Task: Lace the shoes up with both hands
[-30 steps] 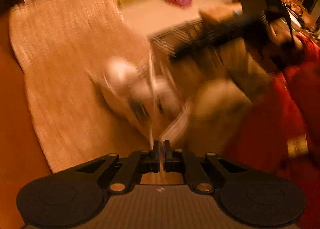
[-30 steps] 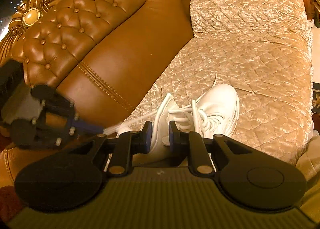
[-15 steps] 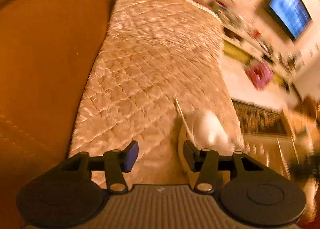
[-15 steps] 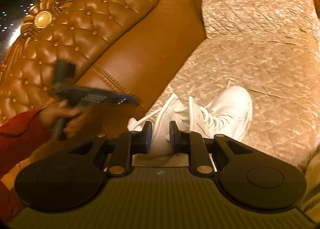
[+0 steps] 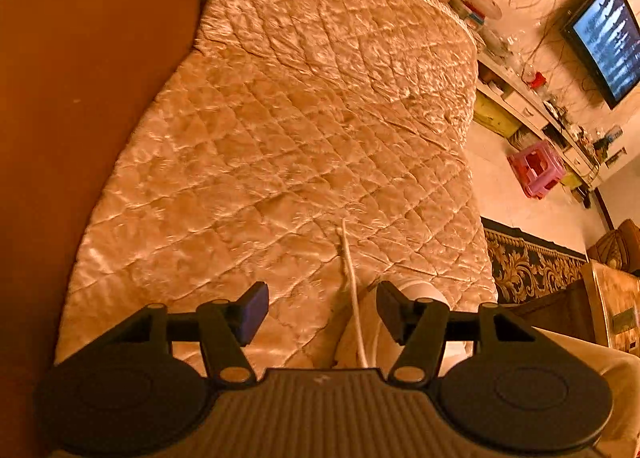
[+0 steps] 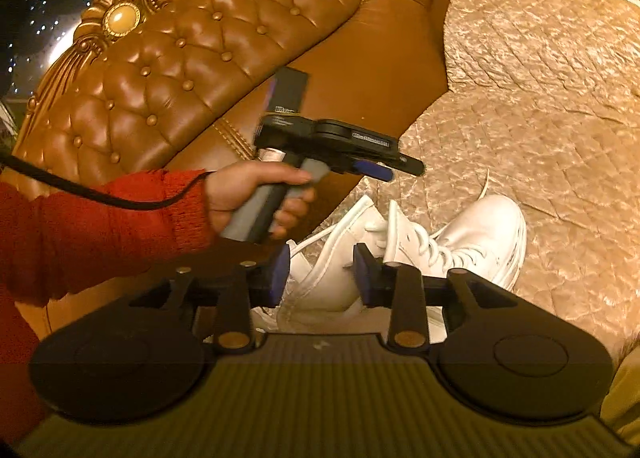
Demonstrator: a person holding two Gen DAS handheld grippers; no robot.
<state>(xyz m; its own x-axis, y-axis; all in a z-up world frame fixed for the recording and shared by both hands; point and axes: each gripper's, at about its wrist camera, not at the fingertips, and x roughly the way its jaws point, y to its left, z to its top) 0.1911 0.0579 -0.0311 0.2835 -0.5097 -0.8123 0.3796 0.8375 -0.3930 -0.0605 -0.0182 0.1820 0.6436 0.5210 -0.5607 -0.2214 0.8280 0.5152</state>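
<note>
A white sneaker (image 6: 472,242) lies on the quilted golden seat cover (image 6: 540,129), toe pointing away from my right gripper. My right gripper (image 6: 320,278) sits at the shoe's heel end with its jaws opening. The shoe's collar lies between the pads, which do not clamp it. My left gripper (image 6: 396,169), held by a hand (image 6: 248,193) in a red sleeve, hovers above the shoe. In the left wrist view the left gripper (image 5: 320,310) has its jaws opening. A loose white lace (image 5: 352,290) runs between them, untouched, and the shoe's toe (image 5: 420,288) shows behind the right finger.
A brown tufted leather sofa back (image 6: 192,57) rises to the left of the seat. Beyond the seat edge are a patterned carpet (image 5: 528,262), a pink stool (image 5: 536,169), a cluttered shelf (image 5: 532,105) and a wall television (image 5: 608,37). A black cable (image 6: 100,193) trails over the red sleeve.
The left gripper went from shut on the lace to open and swung from beside the sofa to above the shoe. The right gripper's jaws widened around the shoe's collar.
</note>
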